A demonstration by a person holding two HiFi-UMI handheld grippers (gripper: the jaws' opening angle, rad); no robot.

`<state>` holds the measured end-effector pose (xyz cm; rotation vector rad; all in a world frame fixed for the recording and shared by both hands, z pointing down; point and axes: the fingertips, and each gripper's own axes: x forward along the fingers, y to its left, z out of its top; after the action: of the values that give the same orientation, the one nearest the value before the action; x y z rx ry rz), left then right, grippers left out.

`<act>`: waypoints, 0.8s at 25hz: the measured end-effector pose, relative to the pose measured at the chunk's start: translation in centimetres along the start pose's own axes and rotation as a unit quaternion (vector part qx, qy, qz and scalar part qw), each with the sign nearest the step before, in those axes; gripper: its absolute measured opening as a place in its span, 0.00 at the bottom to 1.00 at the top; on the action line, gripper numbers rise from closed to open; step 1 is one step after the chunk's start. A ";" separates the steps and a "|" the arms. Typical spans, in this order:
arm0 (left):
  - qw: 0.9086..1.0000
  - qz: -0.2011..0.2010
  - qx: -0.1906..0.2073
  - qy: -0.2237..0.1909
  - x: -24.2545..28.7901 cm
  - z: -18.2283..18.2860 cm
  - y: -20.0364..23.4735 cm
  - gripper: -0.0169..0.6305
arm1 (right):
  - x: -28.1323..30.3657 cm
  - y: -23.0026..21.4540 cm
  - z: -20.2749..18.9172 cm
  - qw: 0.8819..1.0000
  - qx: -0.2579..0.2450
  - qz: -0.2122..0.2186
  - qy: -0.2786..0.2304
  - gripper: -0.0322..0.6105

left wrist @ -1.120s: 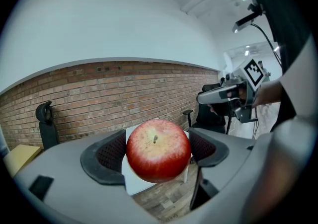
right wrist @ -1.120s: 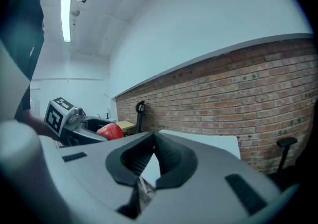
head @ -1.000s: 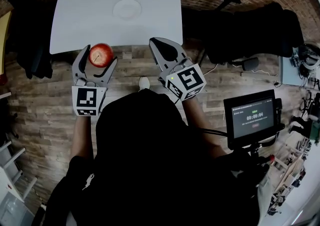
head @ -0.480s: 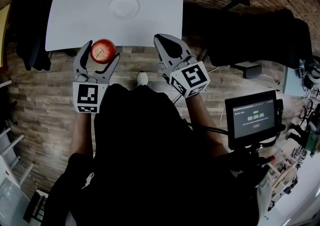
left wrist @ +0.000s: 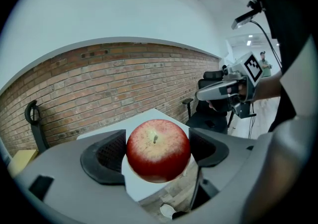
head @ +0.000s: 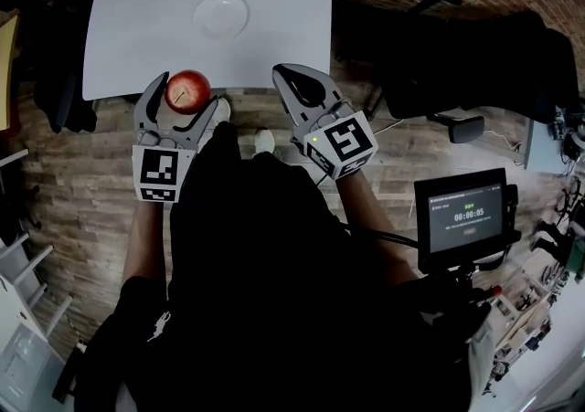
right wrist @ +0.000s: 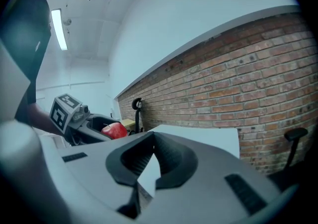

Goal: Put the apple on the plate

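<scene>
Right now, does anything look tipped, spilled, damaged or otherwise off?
Nothing stands out. The apple looks whole, clamped in the left gripper; the plate sits empty on the white table; the right gripper is shut on nothing.

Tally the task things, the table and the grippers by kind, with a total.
apple: 1
plate: 1
table: 1
grippers: 2, the left gripper shut on the apple and the right gripper shut on nothing
Total: 5
</scene>
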<state>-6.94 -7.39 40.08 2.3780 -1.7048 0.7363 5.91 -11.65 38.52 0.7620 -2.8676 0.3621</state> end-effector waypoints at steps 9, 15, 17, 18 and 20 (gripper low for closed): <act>1.000 -0.013 0.012 -0.023 3.7 1.6 2.4 0.64 | 0.6 -1.2 0.1 1.000 -0.002 -0.021 -0.004 0.05; 0.999 -0.036 0.001 -0.030 5.6 1.9 3.6 0.64 | 2.7 -0.7 0.7 1.000 0.004 -0.027 -0.001 0.05; 0.999 -0.043 0.000 -0.029 6.2 1.7 4.4 0.64 | 3.8 -0.5 1.0 1.000 -0.002 -0.027 0.003 0.05; 0.998 -0.048 0.000 -0.028 6.5 1.6 4.7 0.64 | 4.3 -0.5 1.2 1.000 -0.006 -0.028 0.006 0.05; 0.998 -0.059 0.002 -0.025 7.3 1.3 5.5 0.64 | 5.4 -0.6 1.7 0.999 -0.013 -0.033 0.009 0.05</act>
<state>-9.74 -16.08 41.24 2.4948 -1.5645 0.6683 1.45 -15.19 38.09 0.8426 -2.8159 0.3205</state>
